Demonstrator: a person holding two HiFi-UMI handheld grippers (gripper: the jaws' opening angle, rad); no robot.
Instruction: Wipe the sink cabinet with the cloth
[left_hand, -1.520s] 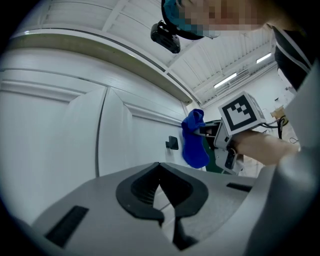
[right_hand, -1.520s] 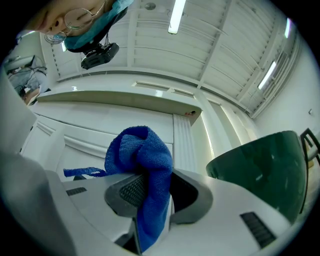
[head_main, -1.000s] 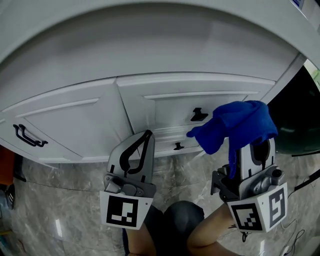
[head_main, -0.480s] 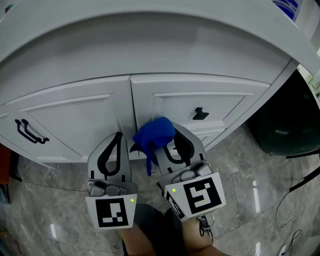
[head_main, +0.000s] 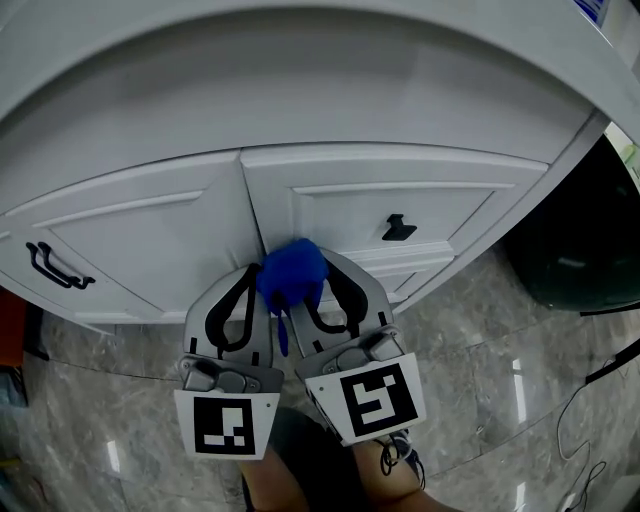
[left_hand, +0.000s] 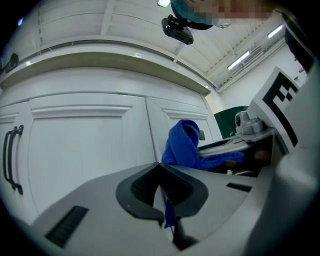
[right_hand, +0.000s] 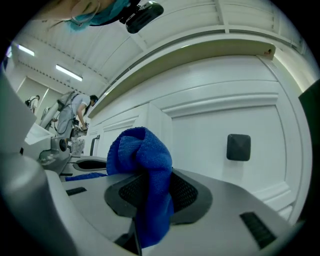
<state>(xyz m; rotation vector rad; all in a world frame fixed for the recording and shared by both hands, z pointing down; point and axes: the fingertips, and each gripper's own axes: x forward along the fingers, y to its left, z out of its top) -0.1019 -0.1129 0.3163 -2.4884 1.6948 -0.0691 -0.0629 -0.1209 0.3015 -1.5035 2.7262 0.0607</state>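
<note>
The blue cloth (head_main: 291, 270) is bunched into a ball at the tips of my right gripper (head_main: 304, 268), which is shut on it; a thin tail hangs down. In the right gripper view the cloth (right_hand: 142, 150) bulges over the closed jaws, close to the white sink cabinet (right_hand: 215, 125). My left gripper (head_main: 250, 274) lies right beside it, jaws together, its tip touching the ball. In the left gripper view the cloth (left_hand: 184, 145) sits just right of my left gripper (left_hand: 160, 165), and a blue sliver shows in its slit. Both point at the seam between the cabinet doors (head_main: 250, 215).
The right cabinet front carries a black knob (head_main: 398, 229); the left door has a black bar handle (head_main: 55, 270). A dark bin (head_main: 585, 240) stands at the right. Below is a glossy marble floor (head_main: 500, 400), with the person's legs (head_main: 330, 470) under the grippers.
My right gripper swung left with the cloth, from near the knob to beside the left gripper. The cloth, spread wide before, is now a small ball. The left gripper barely shifted.
</note>
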